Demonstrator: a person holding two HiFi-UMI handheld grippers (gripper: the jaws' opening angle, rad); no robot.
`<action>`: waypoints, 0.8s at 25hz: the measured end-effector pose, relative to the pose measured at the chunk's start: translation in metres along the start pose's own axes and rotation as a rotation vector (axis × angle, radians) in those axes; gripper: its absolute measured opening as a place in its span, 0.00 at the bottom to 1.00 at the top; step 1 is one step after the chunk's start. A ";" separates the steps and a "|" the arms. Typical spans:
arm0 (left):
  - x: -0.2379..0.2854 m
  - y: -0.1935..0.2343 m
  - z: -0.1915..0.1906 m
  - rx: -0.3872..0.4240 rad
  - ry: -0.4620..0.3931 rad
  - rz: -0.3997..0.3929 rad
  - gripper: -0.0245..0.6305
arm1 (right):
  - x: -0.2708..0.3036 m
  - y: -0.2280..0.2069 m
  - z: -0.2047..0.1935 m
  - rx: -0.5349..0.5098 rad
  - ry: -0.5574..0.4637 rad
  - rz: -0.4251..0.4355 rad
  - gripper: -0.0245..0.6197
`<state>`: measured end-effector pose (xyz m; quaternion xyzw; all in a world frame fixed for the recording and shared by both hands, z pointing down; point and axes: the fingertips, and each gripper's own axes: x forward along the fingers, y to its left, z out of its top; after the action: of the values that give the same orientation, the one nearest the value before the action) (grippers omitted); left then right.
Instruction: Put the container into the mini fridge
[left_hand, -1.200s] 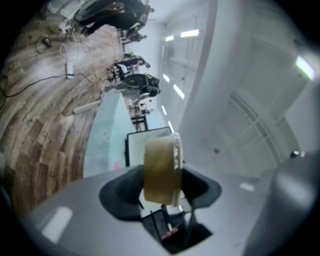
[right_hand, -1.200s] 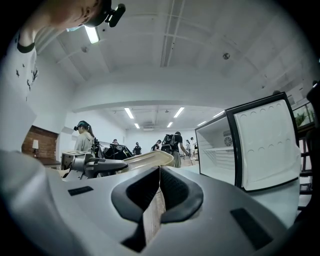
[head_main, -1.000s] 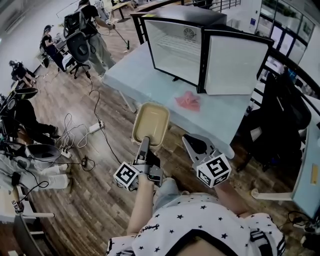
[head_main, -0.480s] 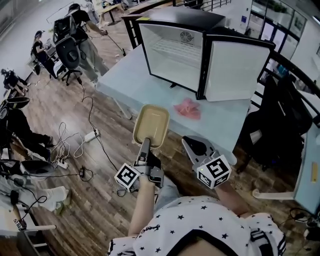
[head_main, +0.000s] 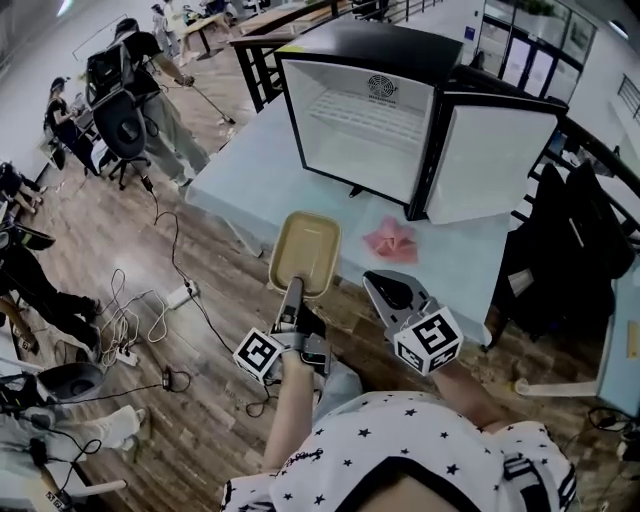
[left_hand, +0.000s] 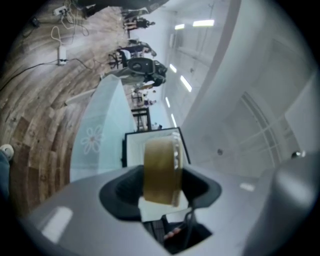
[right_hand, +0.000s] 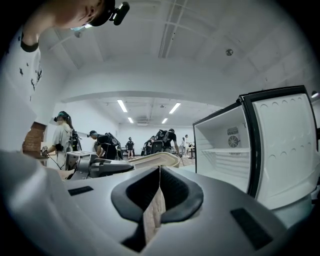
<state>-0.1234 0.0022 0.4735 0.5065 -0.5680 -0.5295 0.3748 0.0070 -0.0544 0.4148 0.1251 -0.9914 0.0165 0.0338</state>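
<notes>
A tan oblong container (head_main: 304, 252) hangs over the near edge of the pale blue table (head_main: 250, 170), its near rim clamped in my left gripper (head_main: 291, 293). In the left gripper view the container (left_hand: 162, 172) shows edge-on between the jaws, with the fridge (left_hand: 134, 150) behind it. The black mini fridge (head_main: 365, 125) stands on the table, its white inside bare and its door (head_main: 490, 165) swung out to the right. My right gripper (head_main: 393, 292) hovers beside the container, shut and empty; its pads (right_hand: 158, 200) meet. The right gripper view also catches the container (right_hand: 157, 159) and the fridge (right_hand: 225, 150).
A pink cloth (head_main: 391, 240) lies on the table in front of the fridge door. Cables and a power strip (head_main: 180, 295) trail over the wood floor at left. People and office chairs (head_main: 125, 125) stand at the far left; a dark chair (head_main: 565, 250) is at the right.
The view has shifted, so the fridge opening now sits more squarely ahead. The container stays in the left gripper, and both grippers hold about the same place.
</notes>
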 end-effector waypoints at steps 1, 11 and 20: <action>0.006 0.001 0.007 -0.003 0.007 0.000 0.38 | 0.008 -0.002 0.002 -0.002 0.002 -0.007 0.07; 0.063 0.010 0.064 -0.020 0.092 -0.007 0.38 | 0.080 -0.015 0.018 -0.008 0.000 -0.084 0.07; 0.116 0.023 0.094 -0.016 0.198 -0.020 0.38 | 0.126 -0.036 0.020 -0.016 -0.022 -0.181 0.07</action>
<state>-0.2416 -0.0916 0.4682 0.5588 -0.5188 -0.4852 0.4280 -0.1066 -0.1212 0.4048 0.2140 -0.9765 0.0041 0.0255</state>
